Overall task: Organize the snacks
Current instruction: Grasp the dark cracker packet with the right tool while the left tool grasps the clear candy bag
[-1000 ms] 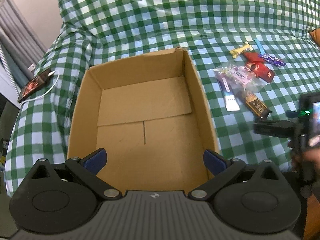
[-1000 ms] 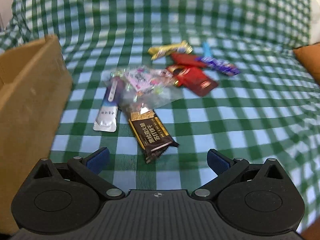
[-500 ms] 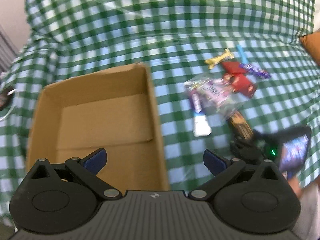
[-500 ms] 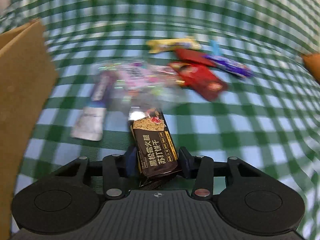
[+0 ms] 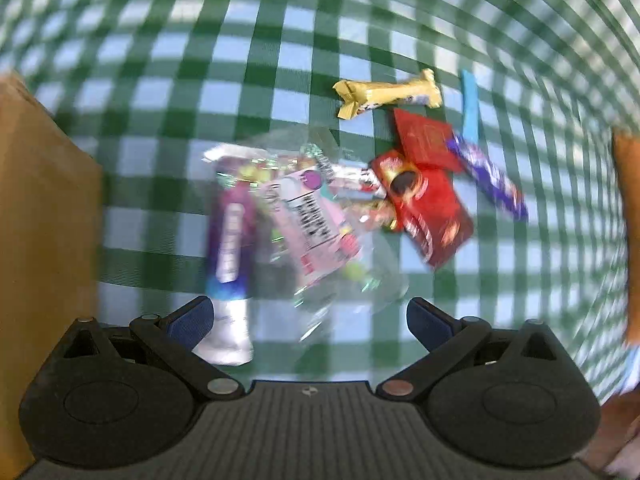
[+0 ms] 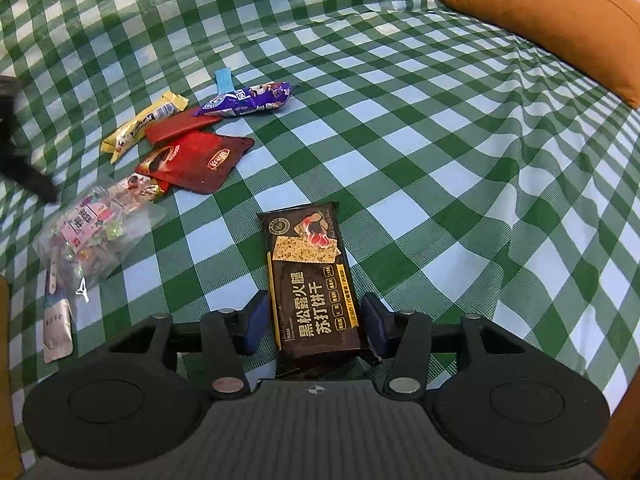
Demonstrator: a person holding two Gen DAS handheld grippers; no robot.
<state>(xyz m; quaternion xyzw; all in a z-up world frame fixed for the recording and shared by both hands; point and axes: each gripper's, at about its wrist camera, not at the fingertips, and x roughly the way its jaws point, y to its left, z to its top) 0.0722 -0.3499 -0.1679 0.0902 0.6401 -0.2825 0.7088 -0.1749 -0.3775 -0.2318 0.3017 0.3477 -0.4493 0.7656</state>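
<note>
The cracker pack point(image 6: 311, 280), a light, crinkly, slippery wrapper over brittle biscuits, sits lifted off the checked cloth point(image 6: 420, 120), pinched across its near end by the right tool point(image 6: 314, 328); a gentle grip across the width suits it. A second ago it lay among the snacks point(image 5: 328, 184) with that tool spread; the left tool point(image 5: 308, 320), spread wide, has swung from the box point(image 5: 44, 208) to them.

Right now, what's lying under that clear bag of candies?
The clear candy bag overlaps a purple-and-white stick packet on one side and a red packet's edge on the other. Beneath its middle only checked cloth shows.
</note>
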